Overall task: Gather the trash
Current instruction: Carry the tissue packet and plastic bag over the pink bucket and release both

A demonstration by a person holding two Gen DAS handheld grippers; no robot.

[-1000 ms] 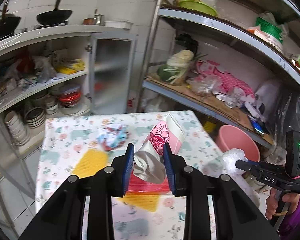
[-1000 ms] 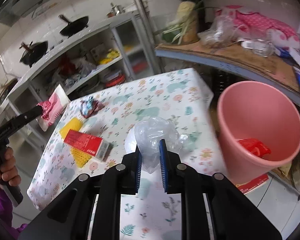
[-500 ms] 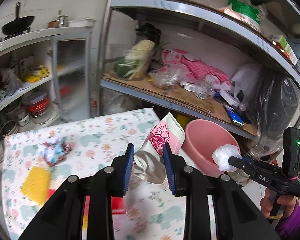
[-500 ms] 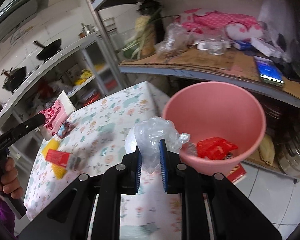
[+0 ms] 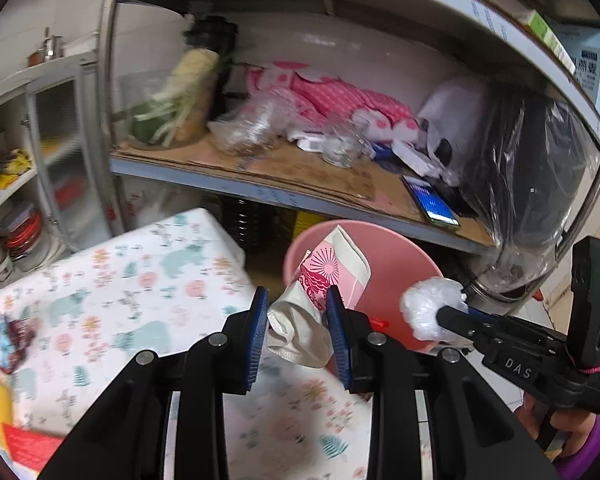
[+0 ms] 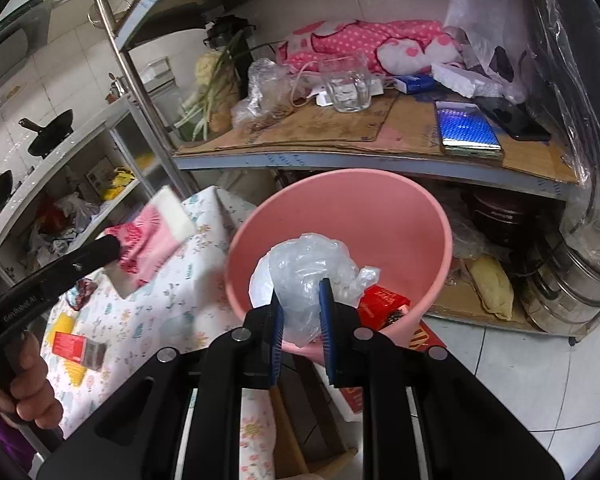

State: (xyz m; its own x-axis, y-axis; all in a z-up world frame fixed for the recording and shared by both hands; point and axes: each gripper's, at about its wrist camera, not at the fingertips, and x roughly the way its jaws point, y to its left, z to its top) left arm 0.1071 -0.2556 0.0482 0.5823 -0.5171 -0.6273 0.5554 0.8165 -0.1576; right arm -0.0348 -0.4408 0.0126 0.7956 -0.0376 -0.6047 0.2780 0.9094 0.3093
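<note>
My left gripper (image 5: pixel 297 320) is shut on a crumpled pink and white paper bag (image 5: pixel 324 280), held above the table's right edge in front of the pink bucket (image 5: pixel 416 256). My right gripper (image 6: pixel 302 304) is shut on a wad of clear plastic bag (image 6: pixel 304 272) over the near rim of the pink bucket (image 6: pixel 340 216). A red wrapper (image 6: pixel 382 304) lies inside the bucket. In the left wrist view the right gripper (image 5: pixel 440 314) and its plastic wad (image 5: pixel 428 306) show at the bucket's right. In the right wrist view the left gripper's paper bag (image 6: pixel 156 236) shows at the left.
The table with a floral cloth (image 5: pixel 140 280) holds a crumpled colourful wrapper (image 5: pixel 4 336), a yellow sponge (image 6: pixel 62 324) and a red box (image 6: pixel 74 346). A steel shelf (image 6: pixel 380 144) with a phone (image 6: pixel 468 130), a glass and clutter overhangs the bucket. Steel pots (image 6: pixel 572 280) stand at the right on the floor.
Both grippers have swung right from over the table to the pink bucket, each still holding its load. The right gripper's plastic wad now hangs over the bucket's near rim.
</note>
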